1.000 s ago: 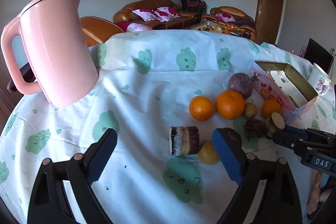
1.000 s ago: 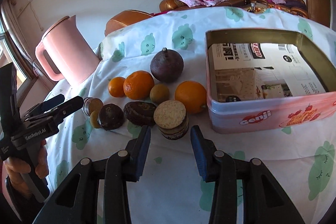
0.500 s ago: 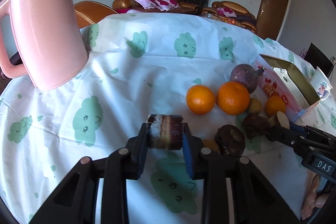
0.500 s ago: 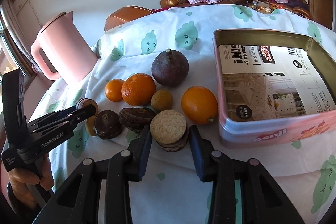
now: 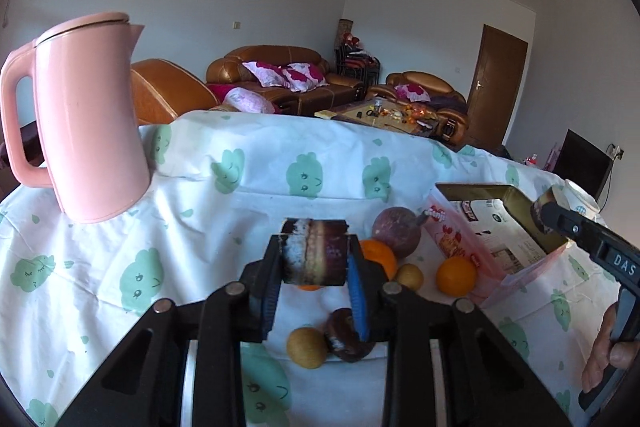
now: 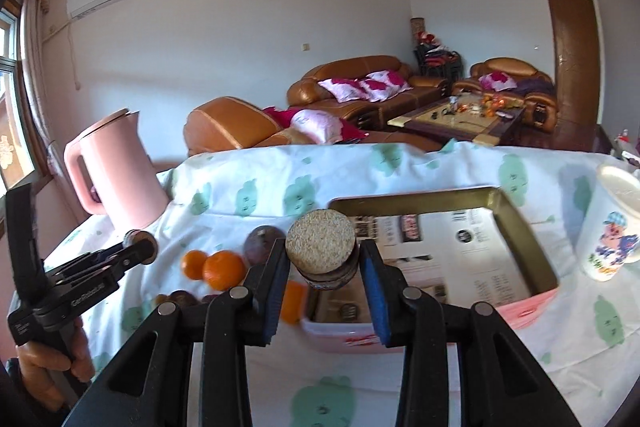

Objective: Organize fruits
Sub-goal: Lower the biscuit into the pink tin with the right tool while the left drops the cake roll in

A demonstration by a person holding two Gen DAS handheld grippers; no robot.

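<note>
My left gripper (image 5: 314, 281) is shut on a layered brown-and-white cylinder snack (image 5: 314, 251) and holds it above the table. My right gripper (image 6: 324, 285) is shut on a round snack with a tan crumbly top (image 6: 321, 246), held above the near edge of the pink tin box (image 6: 520, 311). On the cloth lie oranges (image 5: 456, 277) (image 6: 224, 269), a dark purple passion fruit (image 5: 396, 233), small yellow-brown fruits (image 5: 307, 347) and a dark round piece (image 5: 346, 335). The right gripper also shows in the left wrist view (image 5: 556, 217).
A pink kettle (image 5: 88, 115) stands at the table's back left. A white cartoon mug (image 6: 612, 227) stands right of the tin. The table wears a white cloth with green prints (image 5: 260, 179). Sofas and a coffee table lie beyond.
Both grippers closed on their snacks and lifted them off the table. The right one has moved up over the tin's near edge; the left one has risen above the fruits.
</note>
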